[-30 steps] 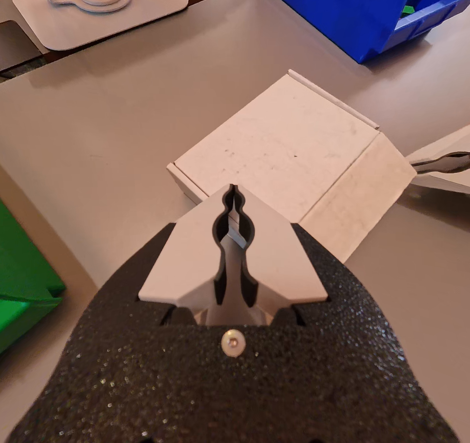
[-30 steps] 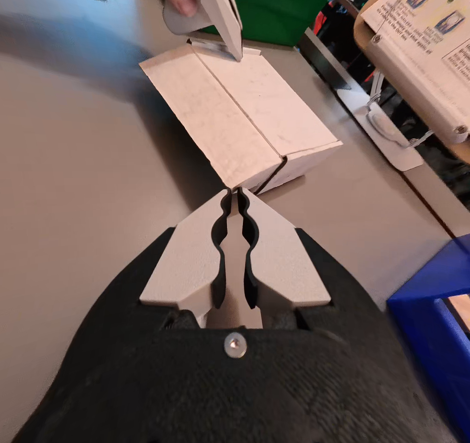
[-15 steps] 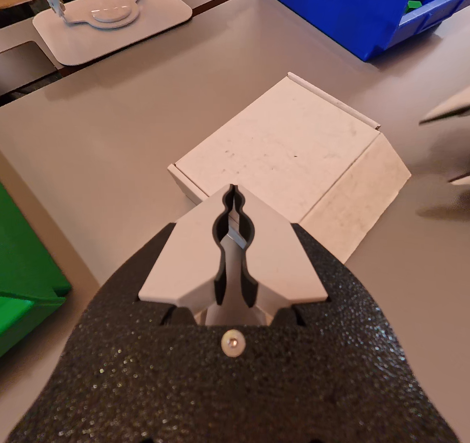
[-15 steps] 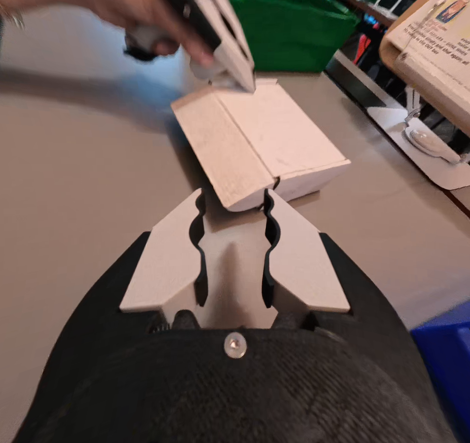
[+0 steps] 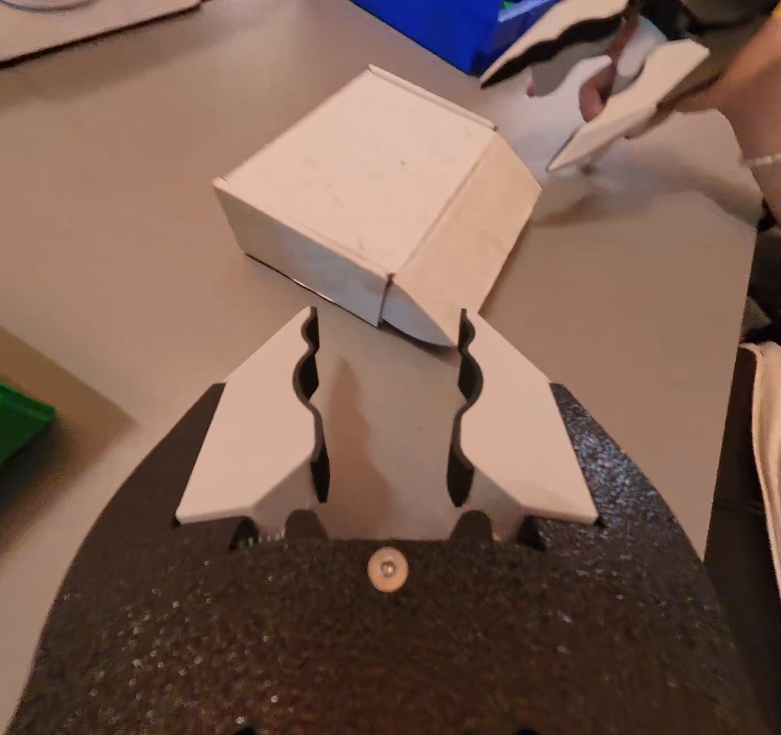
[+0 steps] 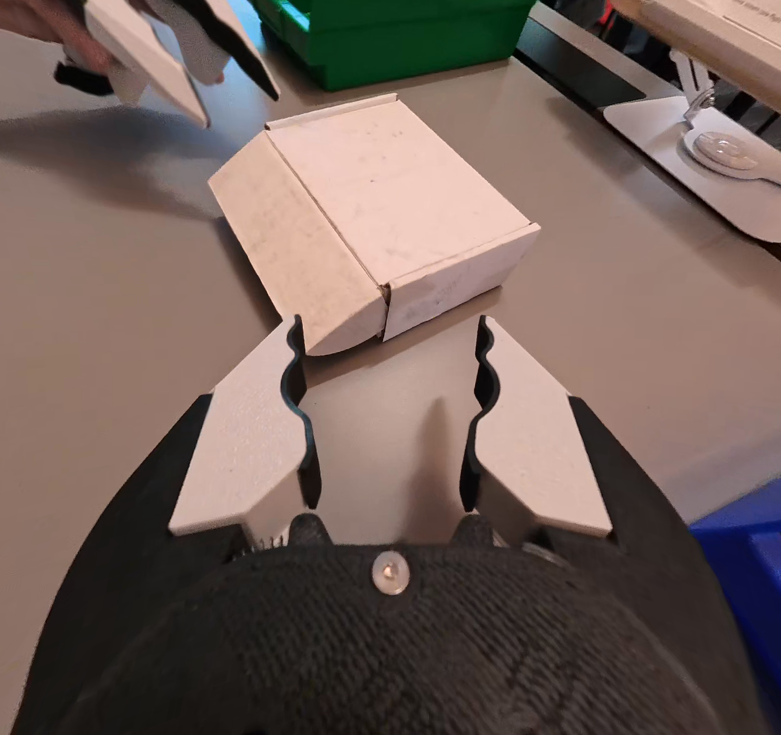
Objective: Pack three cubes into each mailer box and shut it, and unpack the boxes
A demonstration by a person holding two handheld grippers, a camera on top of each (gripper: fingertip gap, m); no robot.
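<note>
A white mailer box (image 5: 372, 191) lies shut on the grey table; it also shows in the right wrist view (image 6: 393, 208). Its front flap (image 5: 465, 241) slants outward along one side. My left gripper (image 5: 386, 317) is open and empty, with its fingertips just short of the box's near corner. My right gripper (image 6: 389, 326) is open and empty at the opposite near corner. Each gripper also shows from the other side, held above the table: the right one (image 5: 515, 123) and the left one (image 6: 241, 110). No cube is in plain sight.
A blue bin (image 5: 422, 5) stands behind the box in the left wrist view, with small green pieces inside. A green bin (image 6: 401, 18) stands at the other end. A white stand base (image 6: 697, 153) and a board with a paper sheet (image 6: 697, 9) line the table's edge.
Both grippers were shut at the box a second ago. The right one opened first, then the left. Both have drawn back from the box.
</note>
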